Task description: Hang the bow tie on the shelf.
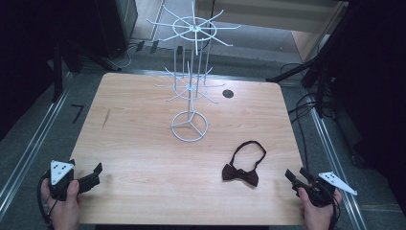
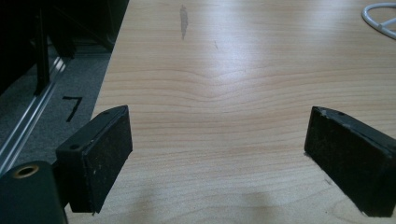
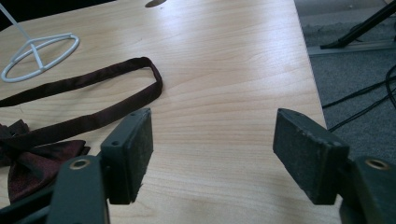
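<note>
A dark maroon bow tie [image 1: 240, 173] lies flat on the wooden table [image 1: 143, 143] toward the front right, its strap loop [image 1: 249, 152] spread behind it. A white wire display stand [image 1: 190, 76] with spoked arms rises at the table's far middle on a ring base [image 1: 189, 126]. My left gripper [image 1: 95, 175] rests open over the front left corner, nothing between its jaws. My right gripper [image 1: 296, 176] is open at the front right edge, just right of the bow tie [image 3: 32, 158]. In the right gripper view the strap [image 3: 93, 100] runs past the left jaw.
A round dark hole [image 1: 228, 93] sits in the table near the far right. A dark streak [image 2: 183, 21] marks the wood at the left. Cables [image 1: 306, 103] and black stand legs lie on the floor to the right. A "7" [image 1: 76, 112] is marked on the floor left.
</note>
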{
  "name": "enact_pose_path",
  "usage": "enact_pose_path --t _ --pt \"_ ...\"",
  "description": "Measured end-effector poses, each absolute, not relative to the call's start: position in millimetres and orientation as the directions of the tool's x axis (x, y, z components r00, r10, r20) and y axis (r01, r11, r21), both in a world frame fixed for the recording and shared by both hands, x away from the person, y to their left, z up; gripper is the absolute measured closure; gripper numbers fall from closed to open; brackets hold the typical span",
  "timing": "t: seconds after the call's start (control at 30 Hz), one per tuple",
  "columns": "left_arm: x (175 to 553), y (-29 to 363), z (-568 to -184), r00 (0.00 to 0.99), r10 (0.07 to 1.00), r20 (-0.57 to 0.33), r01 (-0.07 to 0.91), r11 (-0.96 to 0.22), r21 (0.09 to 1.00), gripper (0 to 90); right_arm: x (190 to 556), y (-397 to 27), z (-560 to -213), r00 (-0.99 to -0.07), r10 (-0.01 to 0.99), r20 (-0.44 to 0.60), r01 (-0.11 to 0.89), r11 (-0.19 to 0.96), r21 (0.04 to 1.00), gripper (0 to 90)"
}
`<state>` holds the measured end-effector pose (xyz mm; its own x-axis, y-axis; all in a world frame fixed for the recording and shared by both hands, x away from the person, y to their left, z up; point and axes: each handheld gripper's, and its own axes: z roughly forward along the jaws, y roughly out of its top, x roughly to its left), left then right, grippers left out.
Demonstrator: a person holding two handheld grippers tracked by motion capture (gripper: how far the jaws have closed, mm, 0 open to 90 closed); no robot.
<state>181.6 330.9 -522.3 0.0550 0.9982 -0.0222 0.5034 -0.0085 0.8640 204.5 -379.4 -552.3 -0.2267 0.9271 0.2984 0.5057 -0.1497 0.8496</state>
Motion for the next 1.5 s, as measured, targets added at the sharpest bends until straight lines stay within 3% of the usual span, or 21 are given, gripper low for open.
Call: enact_pose_path --t 0.33,0.67,0.9,1.5 --pt "182 331 -522 0.050 0.999 -0.018 0.504 -0.010 0.864 8.3 214 -370 -547 -0.192 0.940 0.282 0.570 -0.127 0.812 37.6" --pt "182 331 -522 0.052 0.998 -0.022 0.506 -0.008 0.862 8.3 235 -342 -531 -0.297 0.937 0.186 0.675 0.068 0.735 41.6" --pt "182 331 -522 0.055 0.998 -0.018 0.509 -0.013 0.860 8.3 252 -330 -526 -0.324 0.930 0.174 0.719 0.123 0.684 41.8" --pt "182 332 -522 0.056 0.998 -0.024 0.511 -0.008 0.859 8.3 306 -293 -495 -0.367 0.928 0.071 0.821 0.287 0.493 55.6"
